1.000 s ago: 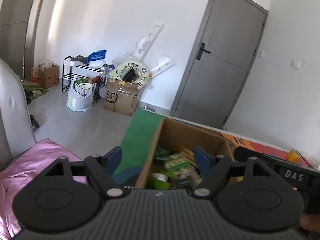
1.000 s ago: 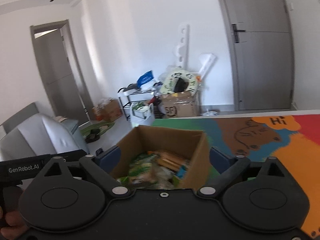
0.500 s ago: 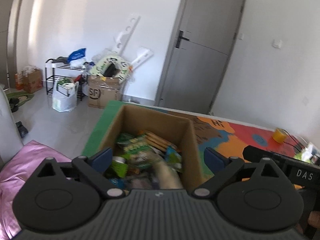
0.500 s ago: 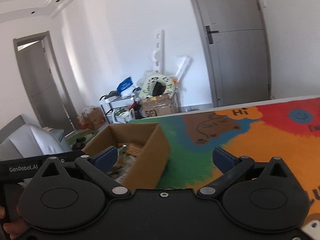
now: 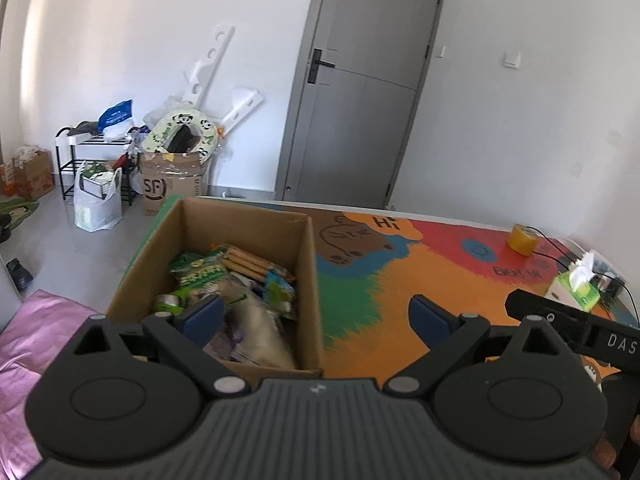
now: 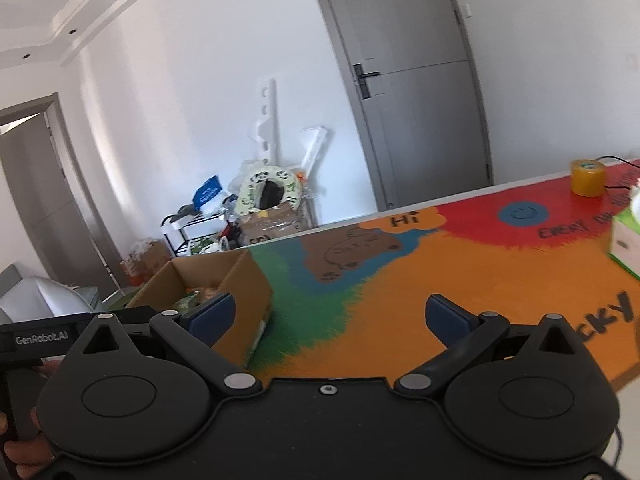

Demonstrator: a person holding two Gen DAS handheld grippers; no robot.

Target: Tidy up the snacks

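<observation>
An open cardboard box (image 5: 310,264) (image 6: 256,280) stands on the left end of a colourful table mat (image 5: 384,292) (image 6: 420,280). Inside it lie several snack packets (image 5: 240,276), among them green bags and a pack of long biscuit sticks. My left gripper (image 5: 316,316) hovers near the box's right wall, jaws wide open, with nothing held. My right gripper (image 6: 326,316) is over the orange part of the mat, to the right of the box, also wide open and empty.
A yellow tape roll (image 5: 522,238) (image 6: 587,178) and a green tissue box (image 5: 574,286) (image 6: 626,240) sit at the mat's right end with cables. Beyond the table are a grey door (image 5: 360,92), an SF carton (image 5: 172,184), a shoe rack and bags. A pink cloth (image 5: 28,344) lies lower left.
Both grippers have swung to the right: the box slid left in both views and more of the mat shows. Both pairs of jaws have spread wider.
</observation>
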